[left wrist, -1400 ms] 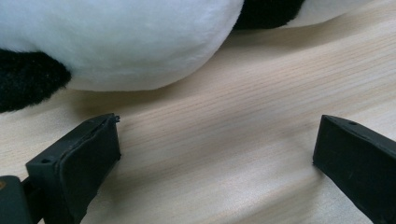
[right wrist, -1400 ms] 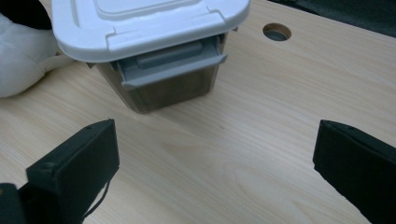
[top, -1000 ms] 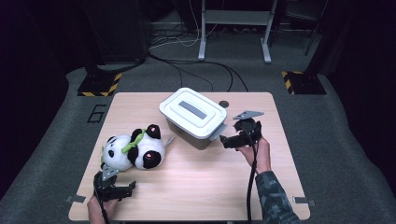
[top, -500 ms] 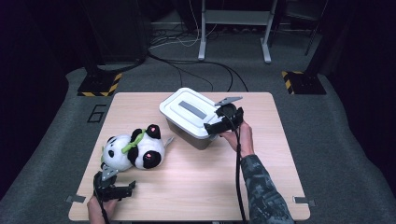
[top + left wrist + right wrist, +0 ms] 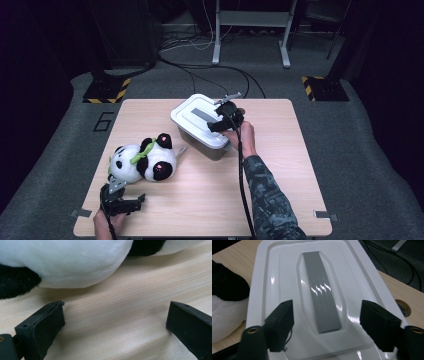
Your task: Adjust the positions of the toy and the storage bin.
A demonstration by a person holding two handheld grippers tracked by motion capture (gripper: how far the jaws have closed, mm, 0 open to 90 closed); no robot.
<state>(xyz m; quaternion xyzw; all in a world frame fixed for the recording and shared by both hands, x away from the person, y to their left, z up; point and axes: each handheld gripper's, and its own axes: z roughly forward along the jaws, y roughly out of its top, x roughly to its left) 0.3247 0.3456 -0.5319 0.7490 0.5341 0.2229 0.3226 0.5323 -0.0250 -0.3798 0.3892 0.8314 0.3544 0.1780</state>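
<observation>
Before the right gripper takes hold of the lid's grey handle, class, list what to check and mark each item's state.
1. Right gripper straddles the grey handle: ok; its jaws have just been closing.
2. Pads pressing on the handle: not ok, gaps remain on both sides.
3. White lid seated flat on the box: ok.
4. Plush panda apart from the box: ok.
5. Left gripper open, holding nothing: ok.

White lidded box (image 5: 202, 125), grey handle strip (image 5: 322, 305), lid closed, mid-table.
</observation>
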